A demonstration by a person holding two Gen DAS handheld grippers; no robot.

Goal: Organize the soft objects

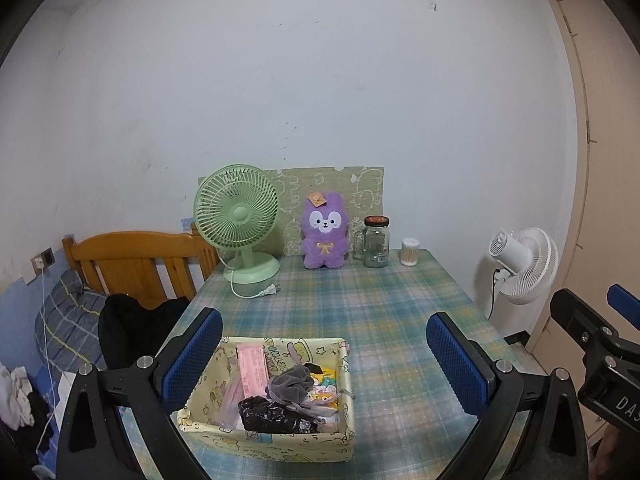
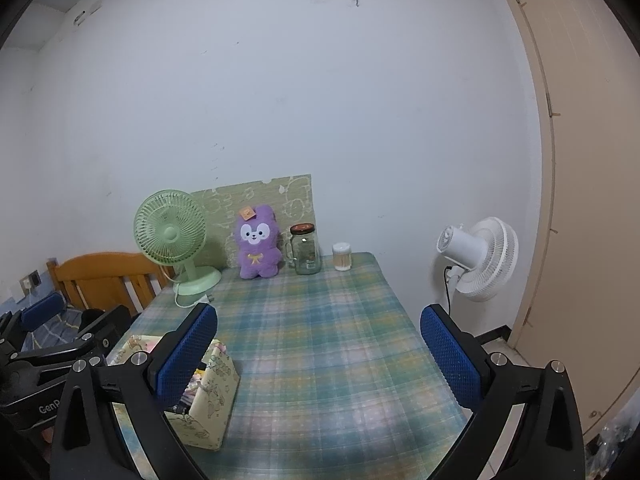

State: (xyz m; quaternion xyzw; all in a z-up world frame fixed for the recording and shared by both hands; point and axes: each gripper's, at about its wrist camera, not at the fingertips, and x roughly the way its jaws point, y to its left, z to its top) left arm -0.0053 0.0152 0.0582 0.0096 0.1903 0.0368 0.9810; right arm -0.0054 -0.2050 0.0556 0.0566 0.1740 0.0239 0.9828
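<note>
A purple plush bunny (image 1: 324,236) sits upright at the back of the plaid table, against a green board; it also shows in the right wrist view (image 2: 258,242). A yellow cartoon-print fabric box (image 1: 276,440) stands at the front left of the table, holding a grey pouch (image 1: 290,386), a black bag (image 1: 272,418) and pink packets. My left gripper (image 1: 324,364) is open and empty, hovering above the box. My right gripper (image 2: 318,358) is open and empty, to the right of the box (image 2: 208,400), over bare tablecloth.
A green desk fan (image 1: 238,220) with a loose plug stands at the back left. A glass jar mug (image 1: 376,242) and a cotton-swab tub (image 1: 409,252) stand right of the plush. A white fan (image 1: 524,264) stands off the right edge. A wooden bed frame (image 1: 136,264) lies left.
</note>
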